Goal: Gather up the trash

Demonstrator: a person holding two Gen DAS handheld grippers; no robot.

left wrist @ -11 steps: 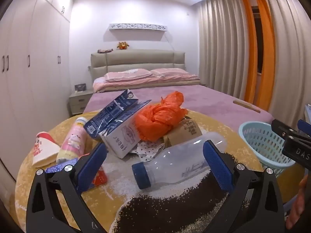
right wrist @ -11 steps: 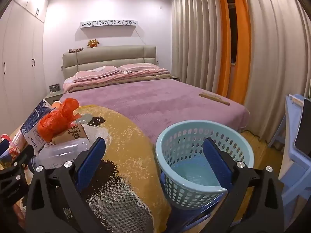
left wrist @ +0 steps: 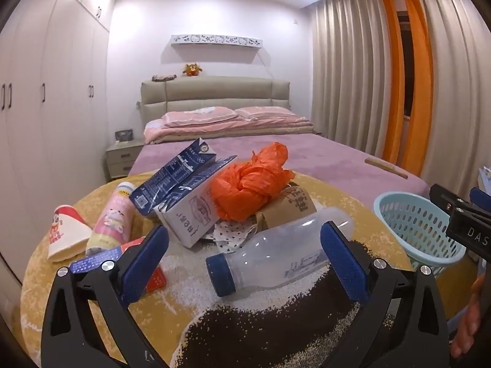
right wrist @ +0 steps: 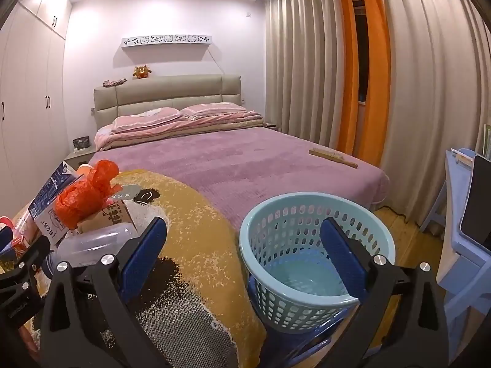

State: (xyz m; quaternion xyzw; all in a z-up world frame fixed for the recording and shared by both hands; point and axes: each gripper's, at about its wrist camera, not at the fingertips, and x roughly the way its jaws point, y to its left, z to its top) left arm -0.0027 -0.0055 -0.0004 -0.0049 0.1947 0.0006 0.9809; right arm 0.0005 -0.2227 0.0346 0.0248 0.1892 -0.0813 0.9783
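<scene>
A pile of trash lies on a yellow patterned blanket (left wrist: 337, 190) at the foot of the bed. A clear plastic bottle (left wrist: 276, 251) with a blue cap lies on its side nearest my open, empty left gripper (left wrist: 244, 254). Behind it are an orange plastic bag (left wrist: 251, 181), a blue-white milk carton (left wrist: 184, 196), a brown cardboard box (left wrist: 291, 208), a pink bottle (left wrist: 112, 220) and a paper cup (left wrist: 66, 233). A light blue basket (right wrist: 307, 230) stands right of the blanket, empty, in front of my open right gripper (right wrist: 244, 251).
A red-blue packet (left wrist: 122, 260) lies by my left fingertip. A purple bed (right wrist: 230, 159) with pink pillows lies beyond, a wooden brush (right wrist: 333, 157) on it. White wardrobes (left wrist: 46, 107) left, curtains (right wrist: 307, 76) right, a blue chair (right wrist: 460, 230) at far right.
</scene>
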